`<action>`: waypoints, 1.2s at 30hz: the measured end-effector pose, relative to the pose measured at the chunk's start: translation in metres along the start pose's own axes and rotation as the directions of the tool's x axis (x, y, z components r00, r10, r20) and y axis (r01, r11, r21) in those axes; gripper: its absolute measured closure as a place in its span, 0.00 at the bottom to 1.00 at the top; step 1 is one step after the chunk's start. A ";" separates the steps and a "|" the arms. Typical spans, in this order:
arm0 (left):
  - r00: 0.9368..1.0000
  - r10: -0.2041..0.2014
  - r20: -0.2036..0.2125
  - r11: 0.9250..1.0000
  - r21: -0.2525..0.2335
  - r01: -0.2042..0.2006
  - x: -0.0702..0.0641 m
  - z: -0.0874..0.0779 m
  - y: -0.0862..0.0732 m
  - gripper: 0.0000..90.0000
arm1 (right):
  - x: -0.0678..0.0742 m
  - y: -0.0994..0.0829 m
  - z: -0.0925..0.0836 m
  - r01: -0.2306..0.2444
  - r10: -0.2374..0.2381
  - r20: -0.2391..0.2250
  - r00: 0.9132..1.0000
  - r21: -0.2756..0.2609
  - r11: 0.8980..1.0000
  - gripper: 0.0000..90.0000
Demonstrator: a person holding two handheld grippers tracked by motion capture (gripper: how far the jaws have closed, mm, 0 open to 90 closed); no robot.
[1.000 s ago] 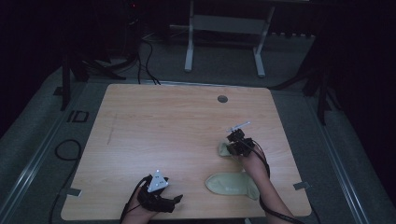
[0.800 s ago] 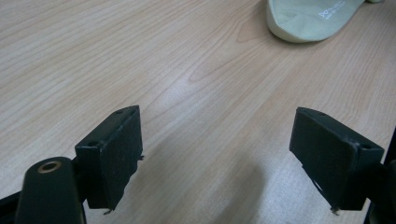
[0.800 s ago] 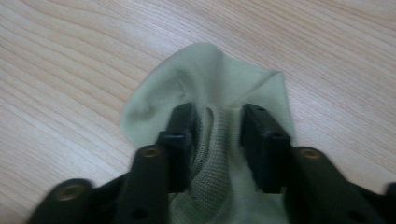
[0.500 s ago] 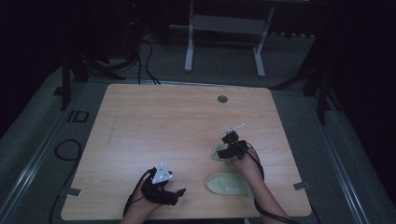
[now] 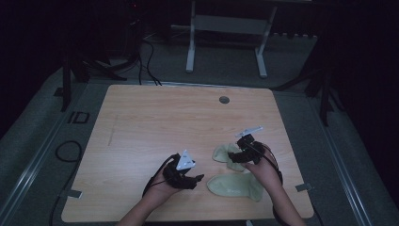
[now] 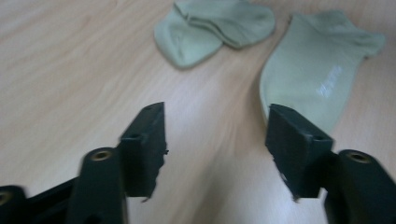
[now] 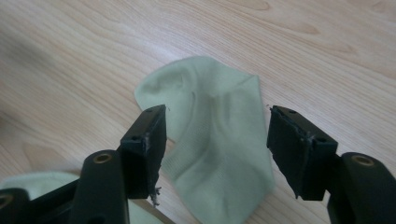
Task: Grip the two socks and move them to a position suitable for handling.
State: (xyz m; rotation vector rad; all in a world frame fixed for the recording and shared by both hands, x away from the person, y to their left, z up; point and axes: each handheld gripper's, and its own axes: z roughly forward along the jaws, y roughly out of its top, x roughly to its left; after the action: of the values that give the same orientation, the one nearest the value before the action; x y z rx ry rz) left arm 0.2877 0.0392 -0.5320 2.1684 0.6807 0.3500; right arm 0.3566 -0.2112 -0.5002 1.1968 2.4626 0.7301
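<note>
Two pale green fabric ankle socks on a light wood-grain tabletop [image 5: 155, 122], near its front right part. Flat pale green sock [image 5: 234, 185], laid out full length close to the front edge, a small whitish print on its sole in the left gripper view [image 6: 312, 79]. Crumpled pale green sock [image 5: 225, 154], folded over on itself, just behind the flat one and apart from it; same sock in the left gripper view [image 6: 212, 25] and in the right gripper view [image 7: 217, 140]. Left gripper [image 5: 196, 178], black, in the person's left hand [image 5: 164, 186], low over bare wood just left of the flat sock's end; jaws spread, just now closing further, nothing between them, right jaw over the sock's near edge in its own view [image 6: 217, 140]. Right gripper [image 5: 234, 157], in the right hand [image 5: 264, 172], directly over the crumpled sock; jaws spread apart, just now opening, sock beneath and between them [image 7: 217, 147], not pinched. Small round grey grommet [image 5: 224, 100] in the table's far part.
</note>
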 end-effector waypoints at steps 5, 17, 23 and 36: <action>0.999 0.041 -0.011 0.999 0.006 -0.040 0.000 0.023 0.027 0.63 | 0.002 -0.013 0.005 -0.030 0.029 -0.028 0.999 -0.027 0.999 0.50; 0.995 0.083 -0.062 0.987 0.141 -0.073 0.012 0.092 0.054 0.91 | 0.014 -0.027 0.032 -0.027 0.027 -0.020 0.999 -0.017 0.999 0.62; 0.995 0.075 -0.070 0.985 0.162 -0.063 0.017 0.106 0.051 0.93 | 0.012 -0.028 0.036 -0.026 0.026 -0.001 1.000 -0.008 1.000 0.82; 0.992 0.106 -0.072 0.981 0.168 -0.093 0.018 0.108 0.053 0.96 | -0.022 -0.027 -0.001 -0.138 0.135 -0.044 0.990 -0.064 0.988 0.92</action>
State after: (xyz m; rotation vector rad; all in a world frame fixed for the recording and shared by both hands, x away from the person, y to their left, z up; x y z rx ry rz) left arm 0.3703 -0.0460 -0.5583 2.3622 0.6670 0.4498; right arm 0.3526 -0.2429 -0.5137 1.3483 2.3856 0.8744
